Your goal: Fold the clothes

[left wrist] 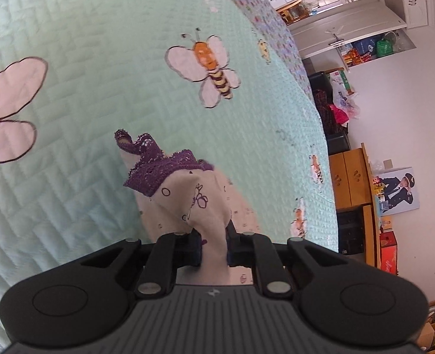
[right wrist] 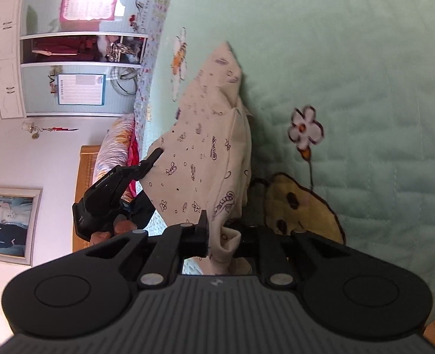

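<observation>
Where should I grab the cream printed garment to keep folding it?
Stay on its edges. The left gripper and right gripper each pinch a bunched edge of the cream garment, hanging stretched between them above the green quilt. Avoid the loose purple lace trim.

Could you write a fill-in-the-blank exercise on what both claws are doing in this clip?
1. The cream printed cotton garment has lace trim coloured ____.
2. The left claw is shut on the ____.
3. The right claw grips the same garment, which hangs above a mint-green quilted bedspread decorated with striped ____.
4. Beside the yellow bear patch is a stitched white ____.

Missing words: purple; garment; bees; flower
</observation>
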Demonstrator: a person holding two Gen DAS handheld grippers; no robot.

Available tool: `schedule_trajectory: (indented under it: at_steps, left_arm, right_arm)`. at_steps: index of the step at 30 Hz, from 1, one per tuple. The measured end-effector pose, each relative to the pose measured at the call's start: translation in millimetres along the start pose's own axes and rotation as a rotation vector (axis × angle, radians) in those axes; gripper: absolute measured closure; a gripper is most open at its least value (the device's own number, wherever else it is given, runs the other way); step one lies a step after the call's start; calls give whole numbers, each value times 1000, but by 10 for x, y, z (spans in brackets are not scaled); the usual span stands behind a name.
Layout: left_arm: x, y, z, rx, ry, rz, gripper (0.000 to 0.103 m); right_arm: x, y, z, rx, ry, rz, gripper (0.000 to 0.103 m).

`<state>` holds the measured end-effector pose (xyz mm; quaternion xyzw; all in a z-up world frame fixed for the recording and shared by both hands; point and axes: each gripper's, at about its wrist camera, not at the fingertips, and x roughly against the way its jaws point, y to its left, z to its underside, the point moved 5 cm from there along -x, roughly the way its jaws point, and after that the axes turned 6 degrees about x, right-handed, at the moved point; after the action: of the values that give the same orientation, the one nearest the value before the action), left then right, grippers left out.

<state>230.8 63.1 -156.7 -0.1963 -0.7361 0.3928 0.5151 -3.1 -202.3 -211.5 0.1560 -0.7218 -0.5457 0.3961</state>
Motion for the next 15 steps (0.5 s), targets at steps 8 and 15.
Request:
schedule_trajectory:
  at_steps: [8,15]
  left_arm:
    - [-181,-967,152,-63,9,29,90]
    - [-851,-2177,399,-152,65,68,90]
  right_arm:
    - [560,297,-356,-14,-118,-137,88]
    - [1451,362,-985,-43,-279,-249,88]
